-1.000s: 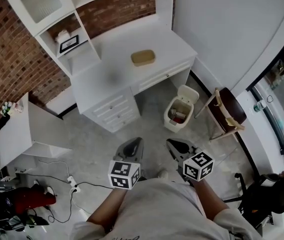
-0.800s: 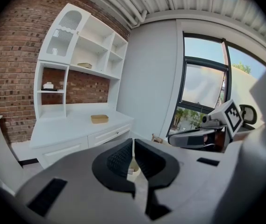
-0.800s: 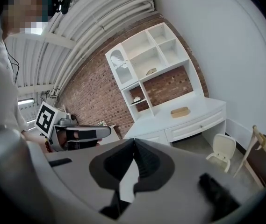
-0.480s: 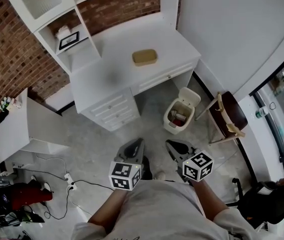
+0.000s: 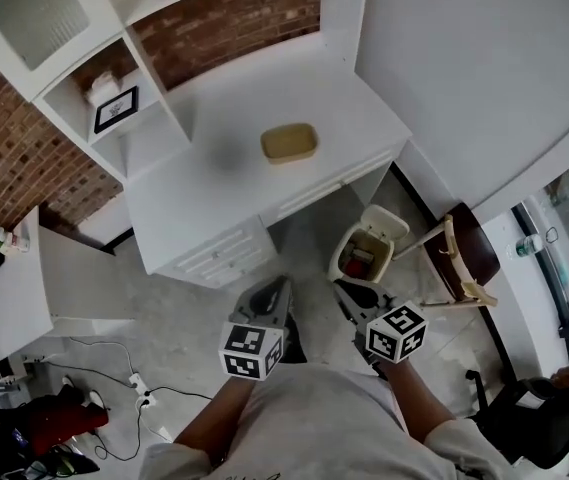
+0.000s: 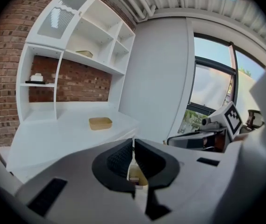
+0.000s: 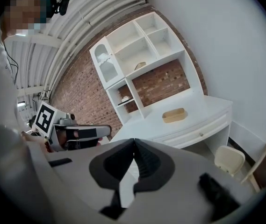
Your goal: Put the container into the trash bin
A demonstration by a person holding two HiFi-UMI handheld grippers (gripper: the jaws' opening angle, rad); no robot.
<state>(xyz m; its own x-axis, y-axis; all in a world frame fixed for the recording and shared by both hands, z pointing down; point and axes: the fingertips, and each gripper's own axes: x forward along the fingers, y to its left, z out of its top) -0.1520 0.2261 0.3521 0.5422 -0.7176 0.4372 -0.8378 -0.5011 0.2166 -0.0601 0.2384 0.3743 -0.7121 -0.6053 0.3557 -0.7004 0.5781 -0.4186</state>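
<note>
A tan shallow container (image 5: pixel 289 143) lies on the white desk (image 5: pixel 214 183), also visible as the container (image 6: pixel 100 123) and the container (image 7: pixel 174 115) in the gripper views. A cream trash bin (image 5: pixel 364 253) with its lid flipped up stands on the floor under the desk's right end; the bin (image 7: pixel 230 159) shows in the right gripper view. My left gripper (image 5: pixel 271 290) and right gripper (image 5: pixel 349 292) hang side by side above the floor, well short of the desk. Both have their jaws pressed together with nothing between them.
A white hutch with shelves (image 5: pixel 94 78) rises at the desk's back against a brick wall. A wooden chair (image 5: pixel 459 258) stands right of the bin. A low white cabinet (image 5: pixel 14 288) and cables (image 5: pixel 124 373) are on the left floor.
The view has shifted toward the desk: desk, container and bin now appear closer and lower in the head view. Both grippers keep the same pose and stay shut.
</note>
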